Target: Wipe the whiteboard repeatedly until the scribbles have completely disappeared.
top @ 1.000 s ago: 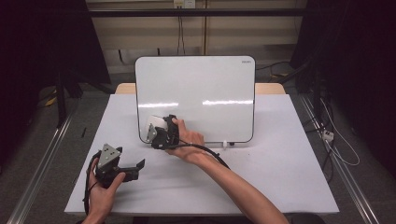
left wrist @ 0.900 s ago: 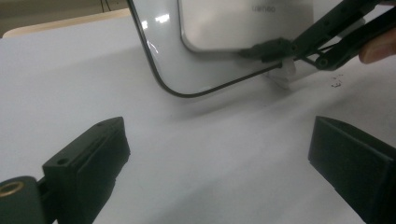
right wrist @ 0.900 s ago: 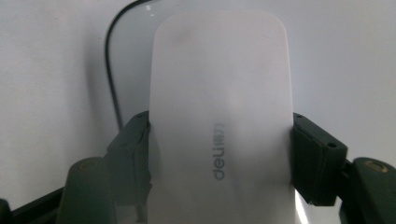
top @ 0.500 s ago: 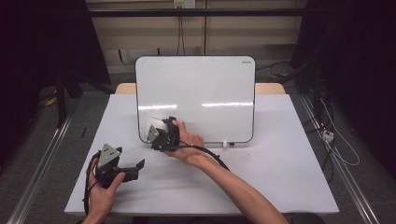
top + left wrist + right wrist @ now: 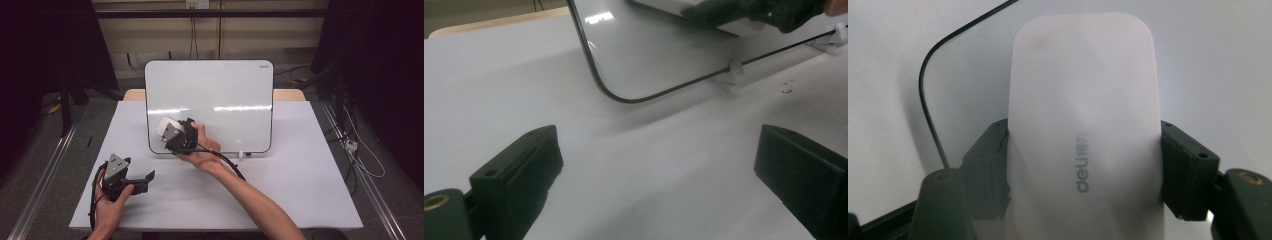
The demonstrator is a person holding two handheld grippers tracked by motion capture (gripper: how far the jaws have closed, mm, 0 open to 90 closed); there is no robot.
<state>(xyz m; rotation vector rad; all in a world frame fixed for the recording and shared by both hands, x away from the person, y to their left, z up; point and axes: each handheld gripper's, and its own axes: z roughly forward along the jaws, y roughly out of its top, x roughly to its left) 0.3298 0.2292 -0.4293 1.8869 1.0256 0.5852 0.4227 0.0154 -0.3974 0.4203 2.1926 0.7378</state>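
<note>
A white-surfaced whiteboard (image 5: 220, 100) with a thin black rim stands upright on small white feet at the middle of the table. My right gripper (image 5: 170, 134) is shut on a white eraser (image 5: 164, 127) and holds it against the board's lower left corner. In the right gripper view the eraser (image 5: 1083, 125), marked "deli", is squeezed between both black jaws, with the board (image 5: 1208, 60) behind it. My left gripper (image 5: 146, 182) lies low on the table at the front left, open, with nothing between its fingers (image 5: 519, 170). It faces the board's lower corner (image 5: 624, 75).
The table (image 5: 300, 180) carries a pale grey-white cover. A white foot clip (image 5: 730, 77) props the board's bottom edge. A cable (image 5: 227, 162) trails from the right gripper along the forearm. Metal rails run along the floor on both sides, and cables lie on the right.
The right gripper with the eraser has shifted slightly up the board's lower left area. The left gripper has stayed where it was.
</note>
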